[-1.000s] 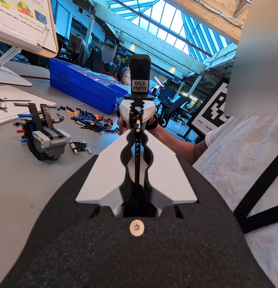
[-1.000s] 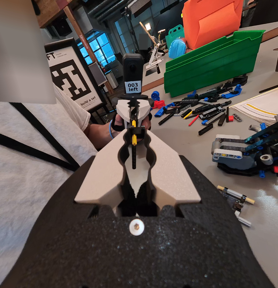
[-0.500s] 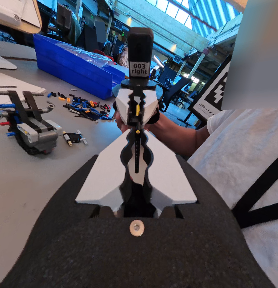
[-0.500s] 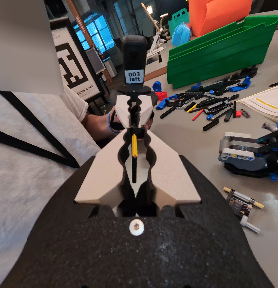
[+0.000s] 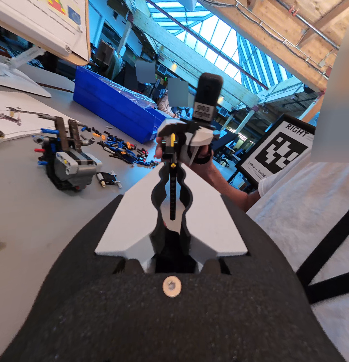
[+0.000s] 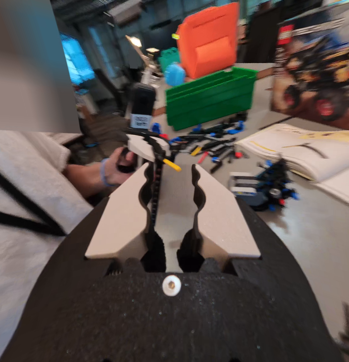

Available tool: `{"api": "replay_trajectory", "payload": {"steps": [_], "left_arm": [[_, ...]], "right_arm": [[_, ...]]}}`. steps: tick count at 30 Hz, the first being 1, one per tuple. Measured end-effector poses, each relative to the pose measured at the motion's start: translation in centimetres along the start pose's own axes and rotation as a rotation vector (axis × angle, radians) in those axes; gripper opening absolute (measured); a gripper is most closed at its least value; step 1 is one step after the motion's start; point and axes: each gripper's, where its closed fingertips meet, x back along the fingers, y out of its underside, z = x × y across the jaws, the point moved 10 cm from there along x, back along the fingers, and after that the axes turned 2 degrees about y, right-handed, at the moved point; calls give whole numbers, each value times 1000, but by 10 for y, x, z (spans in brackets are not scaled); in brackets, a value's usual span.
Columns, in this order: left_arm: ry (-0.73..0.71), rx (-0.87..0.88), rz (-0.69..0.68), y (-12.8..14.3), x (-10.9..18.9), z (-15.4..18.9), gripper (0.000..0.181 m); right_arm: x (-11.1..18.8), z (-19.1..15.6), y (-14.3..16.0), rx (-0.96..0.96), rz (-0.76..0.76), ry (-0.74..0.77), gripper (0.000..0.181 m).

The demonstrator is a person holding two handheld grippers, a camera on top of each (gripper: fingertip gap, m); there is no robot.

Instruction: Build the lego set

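My left gripper is shut on a long black holed beam that runs along its fingers. A yellow axle in a black connector sits at the beam's far end, against my right gripper. In the right wrist view my right gripper is open, fingers wide apart. A black beam lies along the inside of its left finger. The yellow axle sticks out at the tip, where my left gripper meets it. The view is blurred.
A partly built grey, black and blue model stands on the grey table, a small sub-assembly beside it. Loose parts, a blue bin, a green bin and an instruction booklet lie behind. Some 5 cm of space lies between my two pairs of fingers.
My right gripper has opened and swung sideways, letting go of the beam with the yellow axle. My left gripper stays shut on its black beam.
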Motion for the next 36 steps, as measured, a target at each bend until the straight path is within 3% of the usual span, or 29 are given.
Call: {"api": "replay_trajectory", "payload": {"steps": [3, 7, 9, 15, 21, 23, 27, 36], "left_arm": [[-43, -56, 3, 0, -1, 3, 5], [-63, -84, -12, 1, -3, 5, 5], [-70, -94, -12, 1, -3, 6, 5], [-164, -213, -42, 5, -9, 15, 6], [-231, -272, -37, 7, -11, 19, 6], [-231, -257, -7, 6, -11, 18, 6], [-206, -238, -13, 8, -14, 20, 6], [-196, -254, -29, 13, -22, 27, 5]], "right_arm": [[0, -13, 1, 89, -36, 216, 41], [-1, -24, 6, 142, -4, 400, 29], [-3, -29, 9, 140, -56, 400, 28], [-10, -45, 15, 266, 3, 548, 36], [-25, -57, 41, 394, -37, 633, 79], [-33, -58, 46, 427, -62, 727, 89], [-39, -58, 40, 460, -46, 820, 92], [-42, -51, 34, 387, -85, 818, 76]]}}
